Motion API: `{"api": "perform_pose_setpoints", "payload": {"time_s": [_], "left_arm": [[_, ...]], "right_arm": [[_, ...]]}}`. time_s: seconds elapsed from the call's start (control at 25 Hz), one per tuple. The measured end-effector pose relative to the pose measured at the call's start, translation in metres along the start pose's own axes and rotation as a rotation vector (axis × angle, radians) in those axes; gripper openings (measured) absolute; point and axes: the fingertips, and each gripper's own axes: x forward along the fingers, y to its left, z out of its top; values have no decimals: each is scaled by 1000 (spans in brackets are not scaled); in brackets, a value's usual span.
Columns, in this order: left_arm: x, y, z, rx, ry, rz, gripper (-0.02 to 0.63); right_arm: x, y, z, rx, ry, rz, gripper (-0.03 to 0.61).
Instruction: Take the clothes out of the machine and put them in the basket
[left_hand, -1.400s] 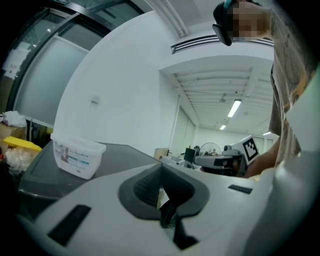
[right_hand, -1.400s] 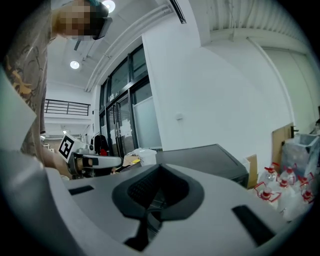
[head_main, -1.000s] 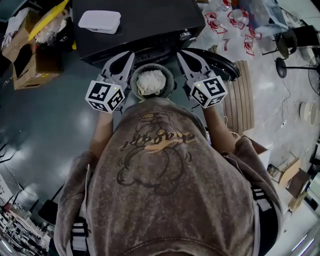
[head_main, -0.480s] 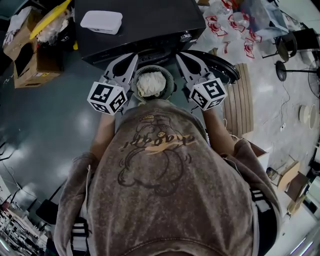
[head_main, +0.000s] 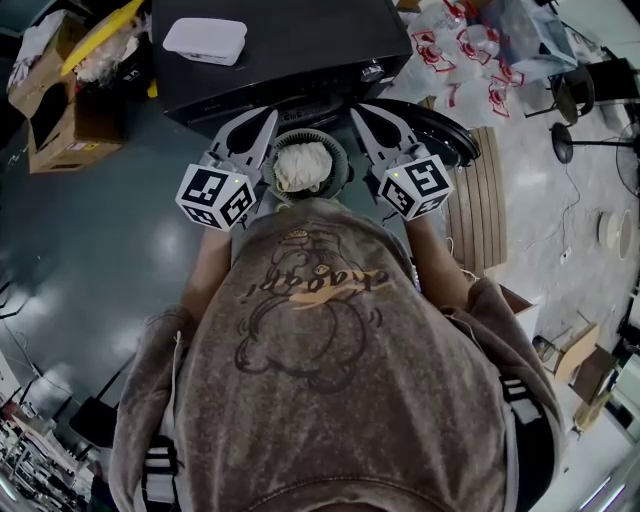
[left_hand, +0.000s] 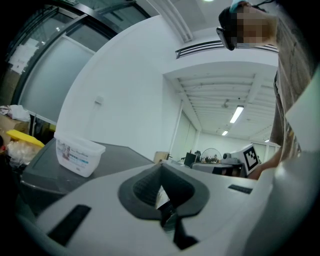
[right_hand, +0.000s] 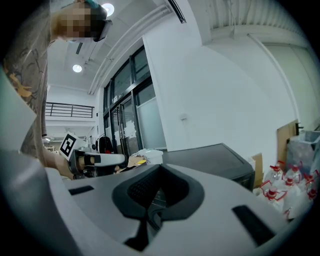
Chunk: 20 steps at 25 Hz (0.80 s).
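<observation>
Cloth (head_main: 303, 165), a pale bundle, lies in the basket (head_main: 342, 168) just before the machine (head_main: 280, 50). Left tongs (head_main: 264, 112) and right tongs (head_main: 360, 110) flank the basket, both clenched on nothing (tips toward the machine). I judge that piece delivered; next I must open one pair and reach into the machine for more.

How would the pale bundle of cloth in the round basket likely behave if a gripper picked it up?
The cloth looks crumpled into soft folds, so it would probably hang floppy from a pinch. It sits as one small bundle within the basket, so it is likely light. Its wrinkled surface should give a fair grip.
</observation>
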Motion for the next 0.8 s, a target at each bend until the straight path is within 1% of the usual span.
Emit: {"api": "perform_pose_setpoints", "payload": {"time_s": [0.8], "left_arm": [[-20, -9, -4, -7, 7, 15, 8]], "right_arm": [[-12, 11, -5, 13, -2, -1, -6]]}}
